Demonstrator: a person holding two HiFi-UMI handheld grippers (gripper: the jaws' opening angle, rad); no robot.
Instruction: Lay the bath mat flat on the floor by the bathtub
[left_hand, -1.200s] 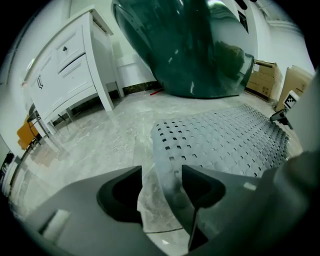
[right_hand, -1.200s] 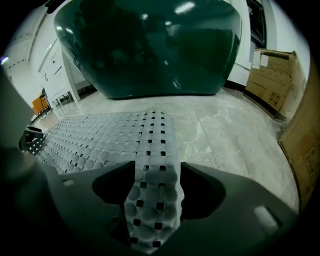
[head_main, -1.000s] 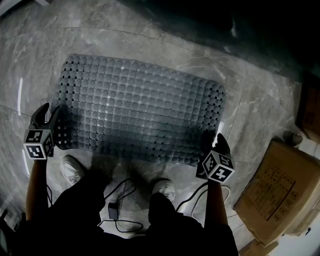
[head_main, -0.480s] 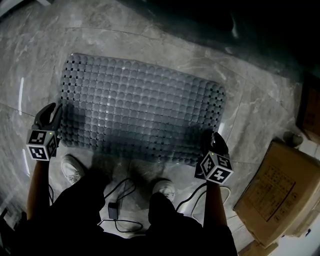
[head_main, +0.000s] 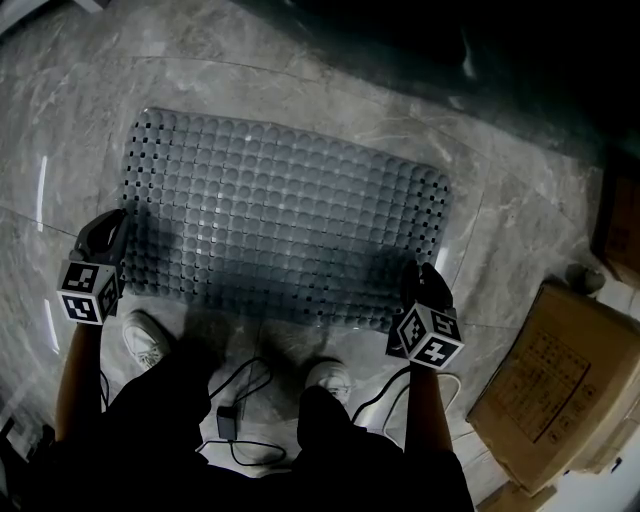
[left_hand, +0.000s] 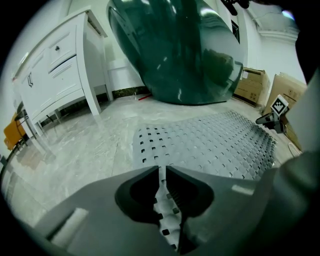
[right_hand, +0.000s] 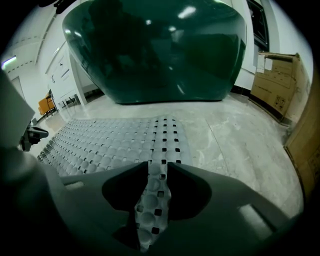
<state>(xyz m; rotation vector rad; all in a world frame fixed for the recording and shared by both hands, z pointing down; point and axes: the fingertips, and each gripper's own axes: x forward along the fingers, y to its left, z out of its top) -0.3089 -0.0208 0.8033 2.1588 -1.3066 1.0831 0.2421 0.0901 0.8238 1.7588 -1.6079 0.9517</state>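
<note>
The grey perforated rubber bath mat (head_main: 280, 230) lies spread on the grey marble floor (head_main: 520, 220) beside the dark green bathtub (left_hand: 175, 50), its two near corners pinched tight in the left claw (left_hand: 161, 175) and right claw (right_hand: 158, 172).

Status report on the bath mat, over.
Left gripper and right gripper shut on near corners of bath mat. Mat spread on floor by bathtub. Cable, shoes off mat.

A cardboard box (head_main: 555, 390) and a white cabinet (left_hand: 60, 65) stand nearby.
</note>
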